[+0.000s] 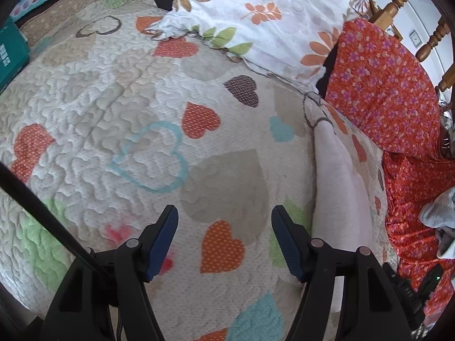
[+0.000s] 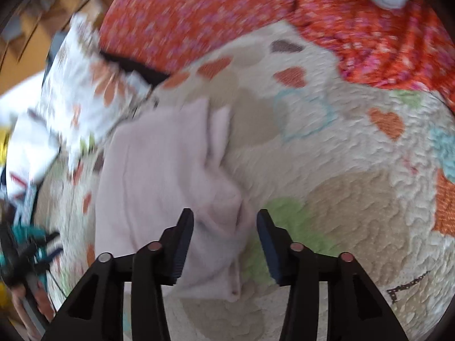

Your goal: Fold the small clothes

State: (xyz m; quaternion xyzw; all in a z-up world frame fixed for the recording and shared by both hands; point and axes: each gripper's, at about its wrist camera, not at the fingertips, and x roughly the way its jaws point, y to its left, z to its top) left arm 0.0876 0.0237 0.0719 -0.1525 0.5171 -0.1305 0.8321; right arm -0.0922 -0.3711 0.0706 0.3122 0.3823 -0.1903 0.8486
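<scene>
A pale pink garment (image 2: 167, 176) lies on a quilted bedspread (image 1: 113, 119) that is printed with hearts in orange, grey, green and blue. In the right wrist view the right gripper (image 2: 225, 244) is over the near, bunched end of this garment; its jaws stand apart, and the cloth passes between them, but the pads do not seem to press on it, although the picture is blurred and I cannot be fully sure. In the left wrist view the left gripper (image 1: 224, 244) is also with its jaws apart, over bare bedspread with an orange heart between them, and it holds nothing. There the same pink garment (image 1: 338, 187) shows as a long folded strip just beside the right finger of this gripper. A white pillow with orange flowers and green leaves (image 1: 256, 20) lies at the far side of the bedspread, and a red cloth with small purple flowers (image 1: 384, 91) is beside it. A light grey piece of clothing (image 1: 439, 207) rests on the red cloth.
</scene>
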